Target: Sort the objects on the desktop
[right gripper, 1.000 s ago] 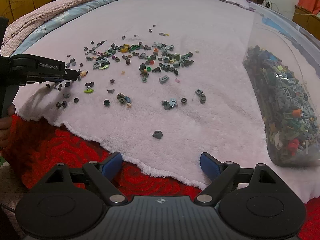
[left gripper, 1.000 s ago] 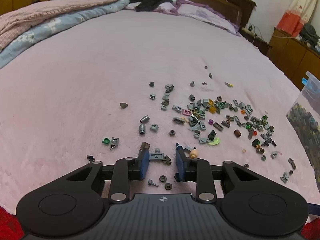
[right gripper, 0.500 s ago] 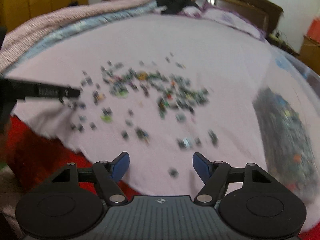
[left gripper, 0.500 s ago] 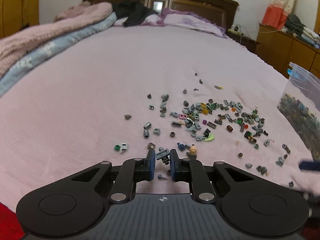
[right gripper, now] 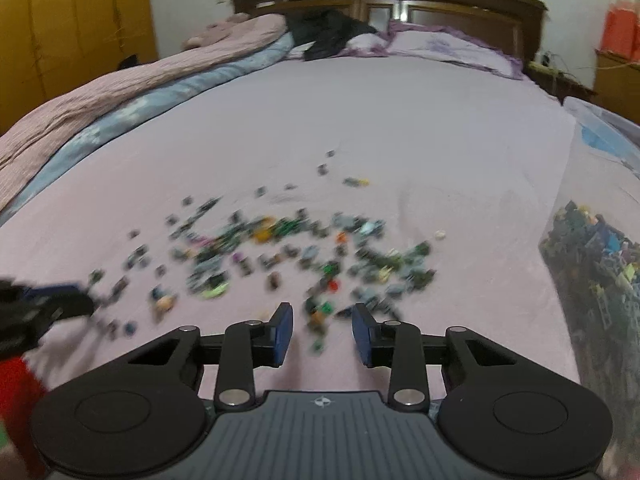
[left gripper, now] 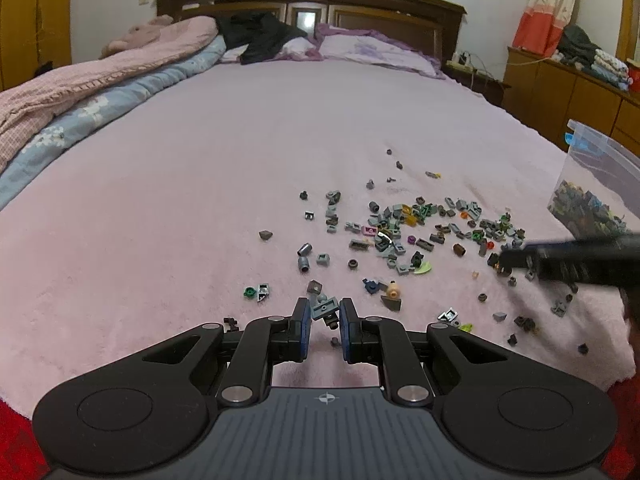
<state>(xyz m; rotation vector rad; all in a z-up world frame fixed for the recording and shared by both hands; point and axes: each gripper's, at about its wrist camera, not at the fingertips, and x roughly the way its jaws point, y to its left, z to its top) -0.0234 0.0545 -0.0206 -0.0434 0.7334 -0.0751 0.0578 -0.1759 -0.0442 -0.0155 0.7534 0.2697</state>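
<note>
Your left gripper (left gripper: 324, 312) is clamped on a small grey plate piece (left gripper: 325, 307), held just above the near edge of the pink blanket (left gripper: 160, 208), while your right gripper (right gripper: 322, 326) has its fingers apart with nothing between them, low over the near fringe of the scattered pieces (right gripper: 288, 256). Beyond lies the loose spread of small bricks, and at the far right stands the clear bag of bricks (left gripper: 588, 212).

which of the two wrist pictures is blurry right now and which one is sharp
Right wrist view: motion-blurred, the scattered bricks smear into streaks, though the right gripper itself stays crisp. Left wrist view: sharp, single bricks readable, only the other gripper's arm at the right edge is blurred. Both show fisheye bending at the edges.
</note>
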